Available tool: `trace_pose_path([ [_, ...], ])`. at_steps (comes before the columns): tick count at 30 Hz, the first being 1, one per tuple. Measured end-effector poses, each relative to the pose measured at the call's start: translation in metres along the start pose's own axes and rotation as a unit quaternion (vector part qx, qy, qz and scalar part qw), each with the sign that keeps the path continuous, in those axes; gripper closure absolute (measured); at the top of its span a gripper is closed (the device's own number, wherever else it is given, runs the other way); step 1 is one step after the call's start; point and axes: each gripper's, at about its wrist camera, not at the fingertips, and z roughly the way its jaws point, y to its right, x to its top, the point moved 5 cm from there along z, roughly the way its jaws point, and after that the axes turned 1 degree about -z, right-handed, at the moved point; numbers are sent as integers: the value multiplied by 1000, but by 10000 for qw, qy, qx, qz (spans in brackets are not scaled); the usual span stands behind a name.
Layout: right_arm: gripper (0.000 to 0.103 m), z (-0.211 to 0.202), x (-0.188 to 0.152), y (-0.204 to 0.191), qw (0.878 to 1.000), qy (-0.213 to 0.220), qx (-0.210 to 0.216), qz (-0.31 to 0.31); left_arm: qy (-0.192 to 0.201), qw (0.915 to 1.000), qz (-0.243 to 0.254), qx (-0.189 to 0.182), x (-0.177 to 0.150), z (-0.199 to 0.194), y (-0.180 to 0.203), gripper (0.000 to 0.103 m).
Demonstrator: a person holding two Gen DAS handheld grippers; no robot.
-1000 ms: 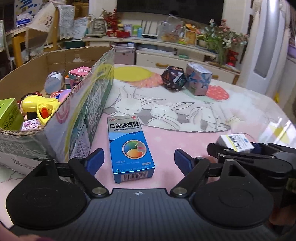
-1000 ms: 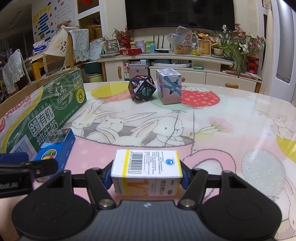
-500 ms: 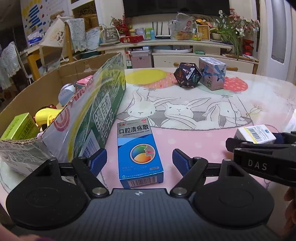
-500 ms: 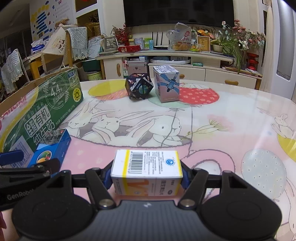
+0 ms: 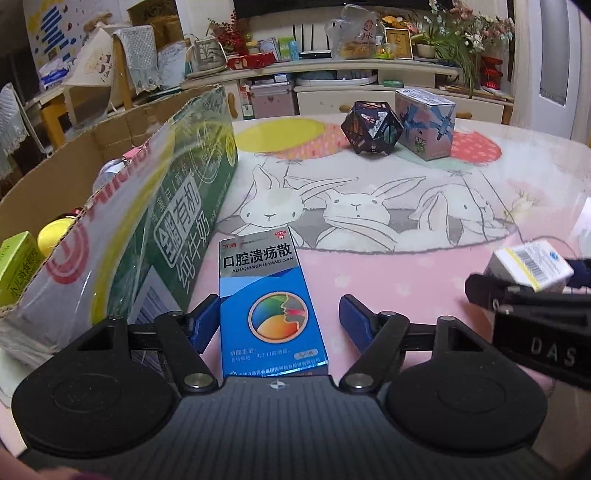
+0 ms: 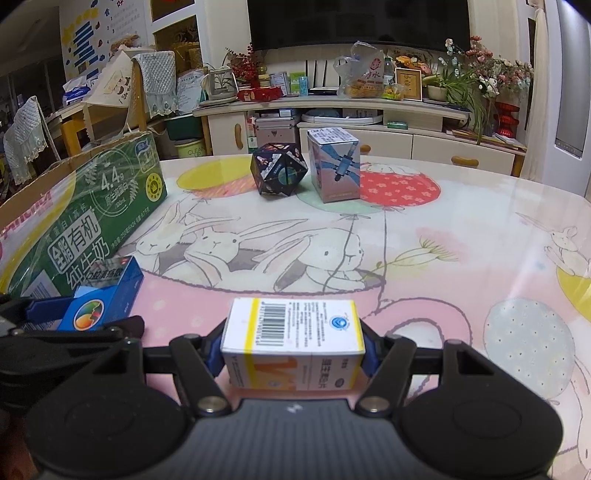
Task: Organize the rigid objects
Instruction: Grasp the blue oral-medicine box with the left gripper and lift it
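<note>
On the desk (image 6: 443, 229), the carton (image 5: 155, 229) stands left, the medicine box (image 5: 269, 302) just beside it. The polyhedron (image 6: 279, 173) and cube box (image 6: 334, 164) sit behind, side by side. The barcode box (image 6: 291, 347) lies right.

left gripper (image 5: 279, 323) moved forward — fingers now straddle blue medicine box (image 5: 269, 299), nearer cardboard box (image 5: 110, 236)

a long cream sideboard (image 6: 369, 136) runs along the far wall, a dark television (image 6: 354, 22) above it. potted flowers (image 6: 476, 77) stand at the sideboard's right end, lace-draped chairs (image 6: 151, 85) to its left. a rabbit-print cloth covers the desk (image 6: 443, 236).
</note>
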Motion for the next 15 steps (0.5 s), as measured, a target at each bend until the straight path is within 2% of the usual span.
trace_pose_path([
  [3, 37, 2, -1, 0, 10000, -27, -16, -1, -12, 10000, -41, -46, 3, 4, 0, 19],
  [6, 37, 2, -2, 1, 10000, -29, -50, 7, -18, 9999, -76, -130, 4, 4, 1, 37],
  [15, 38, 0, -5, 3, 9998, 42, -164, -62, -116, 9990, -344, -277, 7, -3, -6, 39],
])
